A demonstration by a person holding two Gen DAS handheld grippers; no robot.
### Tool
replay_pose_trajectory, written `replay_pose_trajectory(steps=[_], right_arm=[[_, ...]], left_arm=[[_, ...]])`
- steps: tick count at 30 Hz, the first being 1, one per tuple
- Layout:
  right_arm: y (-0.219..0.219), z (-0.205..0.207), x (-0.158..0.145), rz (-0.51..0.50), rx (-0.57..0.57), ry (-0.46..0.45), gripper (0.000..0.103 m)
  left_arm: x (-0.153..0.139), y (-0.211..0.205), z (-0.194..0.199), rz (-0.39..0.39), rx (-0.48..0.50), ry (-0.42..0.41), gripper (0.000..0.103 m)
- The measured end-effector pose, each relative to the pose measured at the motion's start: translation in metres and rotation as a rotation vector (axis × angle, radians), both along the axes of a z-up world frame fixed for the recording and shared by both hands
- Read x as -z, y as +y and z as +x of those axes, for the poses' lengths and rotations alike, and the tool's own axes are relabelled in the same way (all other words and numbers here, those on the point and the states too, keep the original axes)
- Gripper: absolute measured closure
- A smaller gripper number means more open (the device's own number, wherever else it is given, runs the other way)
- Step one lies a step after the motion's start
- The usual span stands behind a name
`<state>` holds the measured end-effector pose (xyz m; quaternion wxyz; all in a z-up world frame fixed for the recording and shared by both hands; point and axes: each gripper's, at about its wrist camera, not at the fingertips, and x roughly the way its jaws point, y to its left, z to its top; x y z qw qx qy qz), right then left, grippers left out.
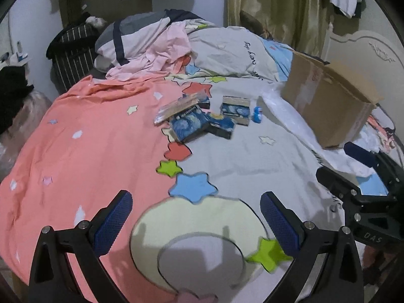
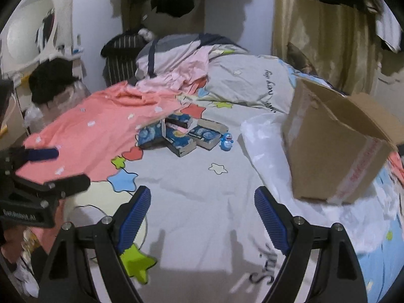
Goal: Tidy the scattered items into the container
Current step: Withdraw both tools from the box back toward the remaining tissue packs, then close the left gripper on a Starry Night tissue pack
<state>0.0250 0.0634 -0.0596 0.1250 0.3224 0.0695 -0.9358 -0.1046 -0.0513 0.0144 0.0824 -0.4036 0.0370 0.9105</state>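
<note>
The blue boxes (image 1: 202, 121) and blue figurine (image 1: 258, 114) lie mid-bed. The cardboard box (image 1: 328, 106) sits at the bed's right edge. My left gripper (image 1: 197, 217) and right gripper (image 2: 202, 217) stand apart, empty.

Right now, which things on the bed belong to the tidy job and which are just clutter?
Job:
- blue boxes, clustered mid-bed
- clear packet lying across them
- small blue figurine beside them
- cardboard box, open, on white plastic sheet

Lying about:
- pink bedding, heaped at the far end
- striped basket beyond the bed
- curtain
</note>
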Motion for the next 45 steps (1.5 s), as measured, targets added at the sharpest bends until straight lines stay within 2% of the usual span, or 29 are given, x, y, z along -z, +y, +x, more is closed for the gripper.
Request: replay_pose_trajectory(steps=[2, 7, 12, 17, 22, 30, 35, 43, 45], right_arm=[[-0.005, -0.015, 0.004, 0.037, -0.018, -0.005, 0.021], [-0.012, -0.054, 0.006, 0.075, -0.049, -0.002, 0.021], [-0.023, -0.086, 0.012, 0.099, -0.127, -0.02, 0.021], [-0.022, -0.118, 0.018, 0.078, -0.138, -0.058, 0.021], [-0.019, -0.142, 0.026, 0.083, -0.15, -0.074, 0.021], [-0.002, -0.163, 0.037, 0.061, -0.093, -0.082, 0.021], [0.003, -0.178, 0.05, 0.081, -0.082, -0.104, 0.021], [0.001, -0.195, 0.063, 0.09, -0.114, -0.123, 0.021], [-0.001, -0.197, 0.065, 0.101, -0.12, -0.122, 0.021]], left_arm=[[0.002, -0.002, -0.014, -0.026, 0.0, 0.015, 0.0], [0.009, -0.015, -0.053, -0.014, -0.001, 0.019, 0.0], [0.025, -0.016, -0.094, -0.029, 0.01, -0.024, 0.0], [0.034, -0.01, -0.135, 0.02, 0.025, -0.071, 0.0], [0.047, 0.007, -0.167, -0.053, 0.034, -0.076, 0.0], [0.06, 0.017, -0.189, -0.095, 0.07, -0.076, 0.0], [0.071, 0.021, -0.197, -0.177, 0.095, -0.067, 0.0], [0.07, 0.01, -0.201, -0.134, 0.134, -0.045, 0.0], [0.072, 0.008, -0.204, -0.151, 0.13, -0.048, 0.0]])
